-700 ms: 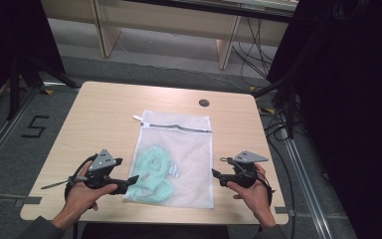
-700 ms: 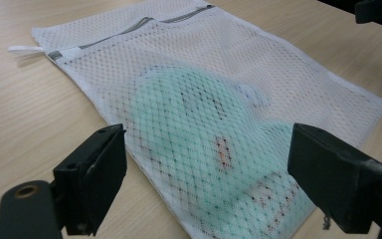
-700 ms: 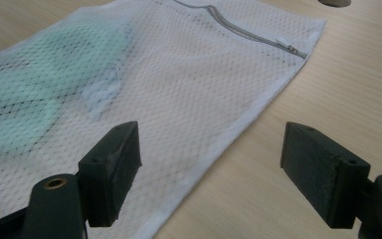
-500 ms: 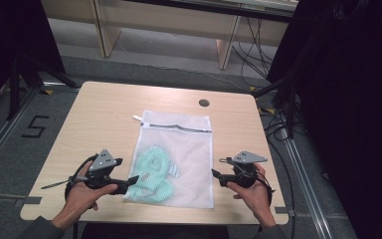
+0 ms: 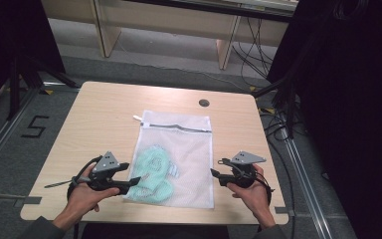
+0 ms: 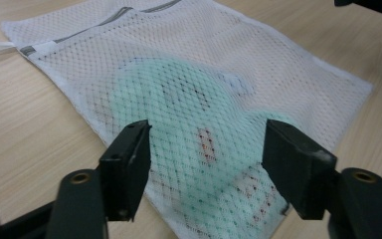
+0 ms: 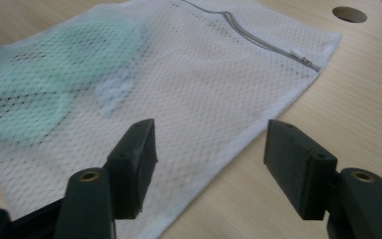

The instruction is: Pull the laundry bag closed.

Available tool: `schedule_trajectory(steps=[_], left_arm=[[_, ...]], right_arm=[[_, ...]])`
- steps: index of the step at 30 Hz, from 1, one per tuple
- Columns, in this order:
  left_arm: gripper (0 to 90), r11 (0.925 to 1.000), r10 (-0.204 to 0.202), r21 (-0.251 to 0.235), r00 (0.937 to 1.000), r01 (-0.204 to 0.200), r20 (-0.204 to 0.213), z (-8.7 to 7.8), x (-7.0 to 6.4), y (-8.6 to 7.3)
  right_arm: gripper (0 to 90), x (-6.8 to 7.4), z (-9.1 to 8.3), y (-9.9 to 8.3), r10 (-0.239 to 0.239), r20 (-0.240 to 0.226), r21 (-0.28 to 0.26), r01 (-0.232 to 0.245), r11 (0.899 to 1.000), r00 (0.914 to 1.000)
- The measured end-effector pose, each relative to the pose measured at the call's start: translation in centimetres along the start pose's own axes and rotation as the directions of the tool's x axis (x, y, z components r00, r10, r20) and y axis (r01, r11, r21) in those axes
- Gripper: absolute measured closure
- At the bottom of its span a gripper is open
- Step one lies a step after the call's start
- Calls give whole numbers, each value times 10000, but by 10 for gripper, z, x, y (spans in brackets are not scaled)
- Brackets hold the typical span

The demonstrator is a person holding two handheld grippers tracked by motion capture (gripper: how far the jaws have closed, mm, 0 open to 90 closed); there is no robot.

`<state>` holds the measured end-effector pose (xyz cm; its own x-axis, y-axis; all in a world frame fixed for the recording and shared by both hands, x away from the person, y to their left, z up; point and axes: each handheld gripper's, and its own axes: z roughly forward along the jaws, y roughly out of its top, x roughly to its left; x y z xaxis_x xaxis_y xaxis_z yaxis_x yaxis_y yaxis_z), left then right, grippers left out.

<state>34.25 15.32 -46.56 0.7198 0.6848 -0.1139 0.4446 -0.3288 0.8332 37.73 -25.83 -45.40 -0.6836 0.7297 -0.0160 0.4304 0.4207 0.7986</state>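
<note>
While both tools are gaping with jaws spread, the left tool (image 5: 134,181) is overlapping the mesh bag (image 5: 179,149) lying mid-desk (image 5: 104,114), and the right tool (image 5: 214,173) is sitting just beside it.

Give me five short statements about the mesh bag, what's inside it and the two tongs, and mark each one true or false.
1. The white mesh bag lies flat on the wooden table. True.
2. The mint-green garment lies on top of the bag. False: it is inside, seen through the mesh.
3. The left tongs are shut on the bag. False: the jaws stand wide apart, with the bag ahead of them.
4. The right tongs are open, pointing at the bag's edge. True.
5. The bag's zipper runs along the edge nearest the person. False: it runs along the far edge, toward the round hole in the table.
</note>
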Motion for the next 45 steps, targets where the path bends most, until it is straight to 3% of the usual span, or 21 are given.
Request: schedule_trajectory(steps=[1, 3, 4, 7, 9, 14, 15, 17, 20, 22, 24, 27, 28, 30, 31, 33, 34, 37, 42, 43, 45], left_arm=[[448, 9998, 197, 105, 9998, -197, -7, 1, -1, -1], [476, 9995, 258, 159, 9995, -260, 175, 1, -1, -1], [581, 9995, 265, 178, 9991, -271, 335, 1, -1, -1], [686, 9989, 457, 22, 9976, -458, 520, 2, -1, -1], [768, 9992, 376, 86, 9967, -383, 716, 5, -3, -2], [851, 9964, 801, 184, 9915, -824, 1027, 9, -5, -3], [862, 9978, 504, 379, 9936, -545, 1007, 10, -5, -3], [881, 9982, 437, 354, 9938, -476, 1024, 13, -5, -4], [890, 9953, 690, 600, 9919, -757, 1069, 19, -7, -5], [890, 9878, 1223, 838, 9868, -1315, 1062, 23, -9, -5], [891, 9908, 1021, 777, 9886, -1110, 1103, 28, -13, -5], [892, 9855, 1300, 928, 9836, -1421, 1252, 33, -13, -4], [893, 9881, 1065, 983, 9872, -1184, 1189, 35, -15, -5], [892, 9878, 1071, 996, 9866, -1197, 1233, 37, -15, -6], [892, 9804, 1333, 1301, 9844, -1480, 1150, 39, -14, -7], [892, 9821, 1208, 1304, 9855, -1362, 1195, 41, -15, -8], [893, 9796, 1244, 1421, 9842, -1421, 1262, 43, -15, -9], [892, 9792, 1253, 1455, 9855, -1415, 1145, 44, -14, -9], [894, 9773, 1265, 1544, 9844, -1447, 1221, 49, -13, -11], [894, 9727, 1419, 1661, 9816, -1623, 1279, 48, -11, -10], [894, 9766, 1172, 1652, 9849, -1376, 1272, 49, -10, -11]], right_arm=[[494, 3, 0, 1, -207, -105, -124, 206, 9997, 9997], [534, 3, 0, 2, -327, -229, -66, 325, 9994, 9992], [598, 6, 2, 3, -638, -459, 37, 640, 9979, 9969], [647, 9, 2, 4, -825, -588, 264, 842, 9961, 9949], [753, 9, 4, 6, -1010, -777, 236, 1031, 9944, 9918], [871, 10, 11, 6, -1599, -1262, 547, 1678, 9843, 9790], [884, 10, 13, 6, -1731, -1360, 560, 1820, 9817, 9755], [900, 12, 17, 4, -1832, -1607, 749, 1971, 9775, 9699], [900, 17, 24, 3, -1955, -1924, 1088, 2189, 9697, 9616], [900, 19, 28, 3, -2183, -2055, 1165, 2454, 9624, 9540], [900, 24, 34, 1, -2304, -2168, 1252, 2611, 9572, 9486], [900, 27, 39, 0, -2576, -2214, 1468, 2933, 9447, 9406], [900, 28, 40, 0, -2483, -2264, 1596, 2873, 9445, 9419], [900, 28, 43, 0, -2649, -2274, 1709, 3062, 9365, 9371], [900, 29, 45, -1, -2552, -2276, 1772, 2977, 9381, 9397], [900, 29, 46, -1, -2568, -2302, 1803, 3004, 9366, 9386], [900, 30, 48, -1, -2702, -2362, 1992, 3186, 9267, 9334], [900, 31, 50, -1, -2617, -2420, 2103, 3138, 9259, 9343], [900, 32, 52, -3, -2715, -2441, 2403, 3293, 9131, 9310], [900, 32, 53, -3, -2705, -2497, 2444, 3309, 9115, 9298], [900, 33, 54, -4, -2754, -2548, 2680, 3413, 9009, 9269]])
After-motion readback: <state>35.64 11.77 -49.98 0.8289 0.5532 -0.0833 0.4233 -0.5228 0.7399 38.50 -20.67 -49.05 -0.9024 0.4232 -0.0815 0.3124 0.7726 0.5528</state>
